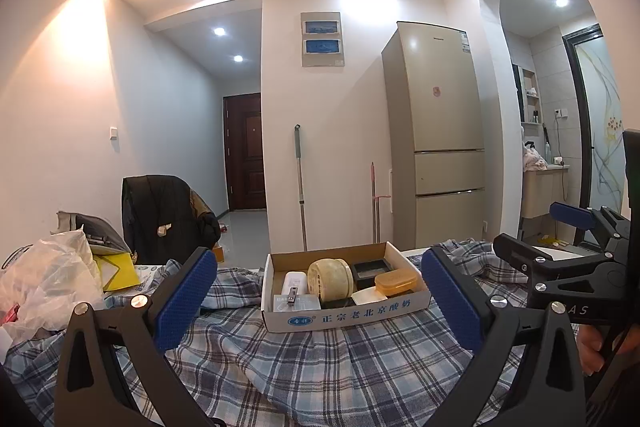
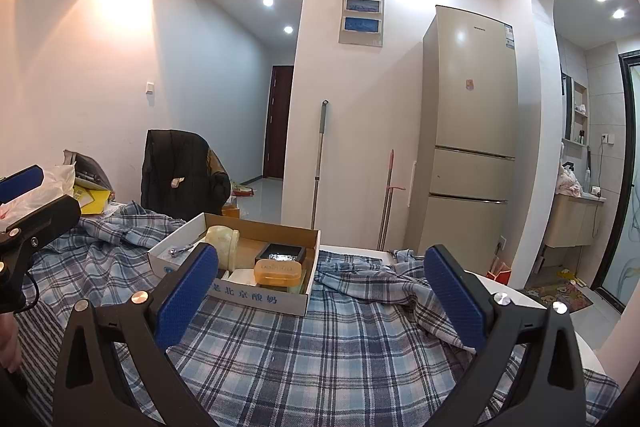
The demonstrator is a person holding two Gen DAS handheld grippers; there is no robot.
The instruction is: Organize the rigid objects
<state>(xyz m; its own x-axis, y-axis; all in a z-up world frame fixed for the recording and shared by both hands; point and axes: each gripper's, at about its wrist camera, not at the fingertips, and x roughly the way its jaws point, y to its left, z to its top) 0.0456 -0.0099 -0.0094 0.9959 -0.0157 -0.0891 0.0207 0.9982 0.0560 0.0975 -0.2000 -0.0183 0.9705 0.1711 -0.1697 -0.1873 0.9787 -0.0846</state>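
Both grippers hang over a plaid cloth (image 1: 320,359) with nothing in them. The left gripper (image 1: 320,299) has its fingers wide apart, and so does the right gripper (image 2: 320,297). Just past them a shallow cardboard box (image 1: 348,317) sits on the cloth. Inside: a white block (image 1: 295,283), a round cream container (image 1: 330,277), a black tray (image 1: 370,267) and an orange case (image 1: 396,281). Further back, a fridge (image 1: 438,131) and mop (image 1: 300,183) stand against the wall.

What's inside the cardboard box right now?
In the cardboard box: round cream container, orange case, black tray, white bottle, nail clipper. Anything beneath them is hidden.
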